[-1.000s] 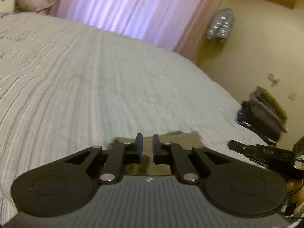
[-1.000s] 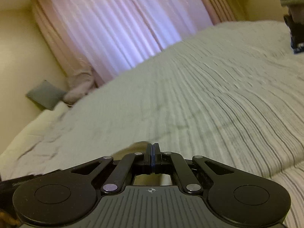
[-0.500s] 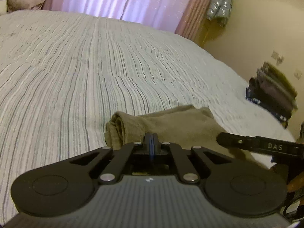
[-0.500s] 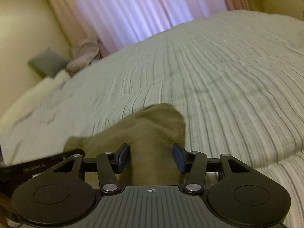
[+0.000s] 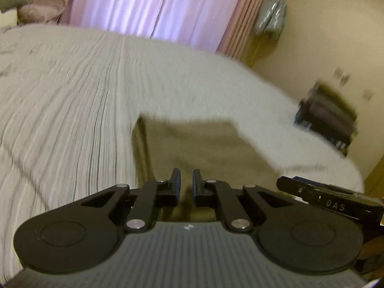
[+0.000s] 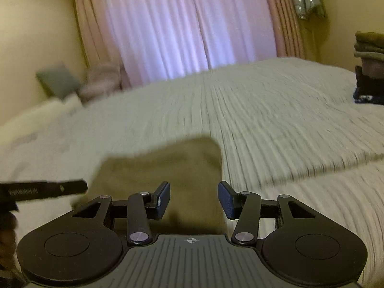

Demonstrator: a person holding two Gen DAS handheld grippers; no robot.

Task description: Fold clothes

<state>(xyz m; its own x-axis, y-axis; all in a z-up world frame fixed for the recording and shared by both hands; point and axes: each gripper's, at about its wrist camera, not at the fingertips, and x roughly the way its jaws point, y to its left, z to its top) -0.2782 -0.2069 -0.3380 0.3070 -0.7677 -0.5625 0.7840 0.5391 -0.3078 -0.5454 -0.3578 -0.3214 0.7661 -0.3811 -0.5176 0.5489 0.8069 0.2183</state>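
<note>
Both my grippers are off the folded olive cloth [image 5: 201, 148] lying just ahead: left gripper [image 5: 186, 184] slightly parted, right gripper [image 6: 194, 199] spread wide, both holding nothing.

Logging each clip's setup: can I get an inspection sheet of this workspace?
Surface: striped bedcover, lightly wrinkled.
Job's things: folded olive-brown garment lying flat on it; stack of folded clothes at the bed's edge.
Clutter: nothing seen.
Grippers: left gripper jaws a narrow gap apart, empty; right gripper jaws have just been opening, wide, nothing pinched; both over the garment.
Cables: nothing seen.
Surroundings: pink curtain, pillows, cream walls.
</note>
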